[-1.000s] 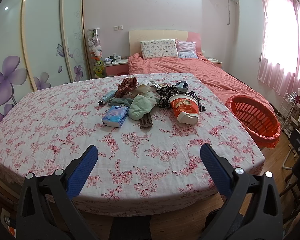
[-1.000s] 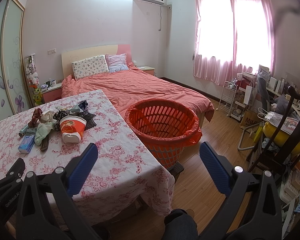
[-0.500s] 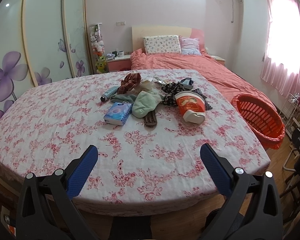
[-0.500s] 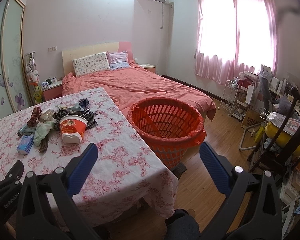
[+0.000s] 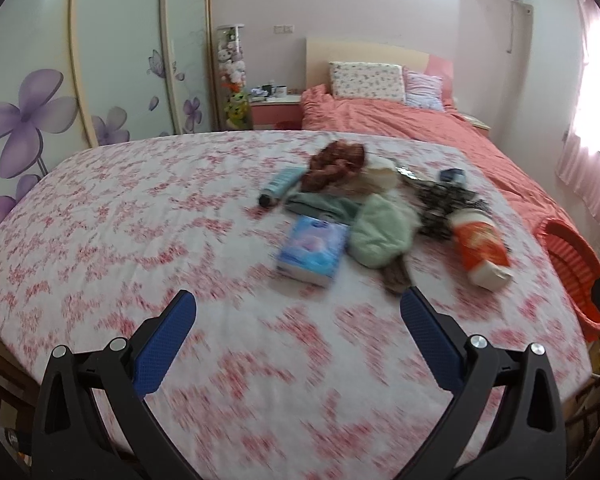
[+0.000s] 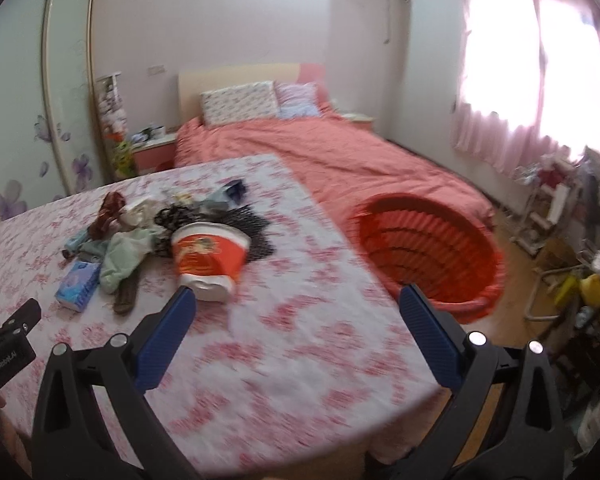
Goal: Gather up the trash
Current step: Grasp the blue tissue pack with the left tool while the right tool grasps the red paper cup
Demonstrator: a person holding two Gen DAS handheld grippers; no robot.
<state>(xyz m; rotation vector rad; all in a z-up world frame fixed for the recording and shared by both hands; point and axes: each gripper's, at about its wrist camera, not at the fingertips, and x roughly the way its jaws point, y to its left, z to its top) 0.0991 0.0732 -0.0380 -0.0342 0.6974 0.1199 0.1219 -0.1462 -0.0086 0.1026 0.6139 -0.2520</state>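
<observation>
A pile of litter and cloth lies on the floral tablecloth point(image 5: 160, 240): a red-and-white noodle cup point(image 5: 482, 250) point(image 6: 209, 258) on its side, a blue tissue pack point(image 5: 314, 250) point(image 6: 79, 285), a pale green cloth point(image 5: 382, 232) point(image 6: 122, 256), a blue tube point(image 5: 281, 191) and a dark patterned cloth point(image 6: 236, 220). My left gripper point(image 5: 298, 308) is open and empty just short of the tissue pack. My right gripper point(image 6: 296, 302) is open and empty, its left finger near the cup. An orange basket point(image 6: 428, 248) point(image 5: 572, 264) stands beside the table's right edge.
A bed with a salmon cover point(image 6: 340, 156) lies behind the table. Sliding wardrobe doors with purple flowers point(image 5: 32, 120) line the left wall. A nightstand point(image 5: 276, 108) stands by the bed. Shelves and clutter point(image 6: 572, 220) fill the right under a pink-curtained window.
Both grippers have moved forward over the table toward the pile, which looks larger now. The right view has swung left, bringing the cup close to its left finger. Both stay open.
</observation>
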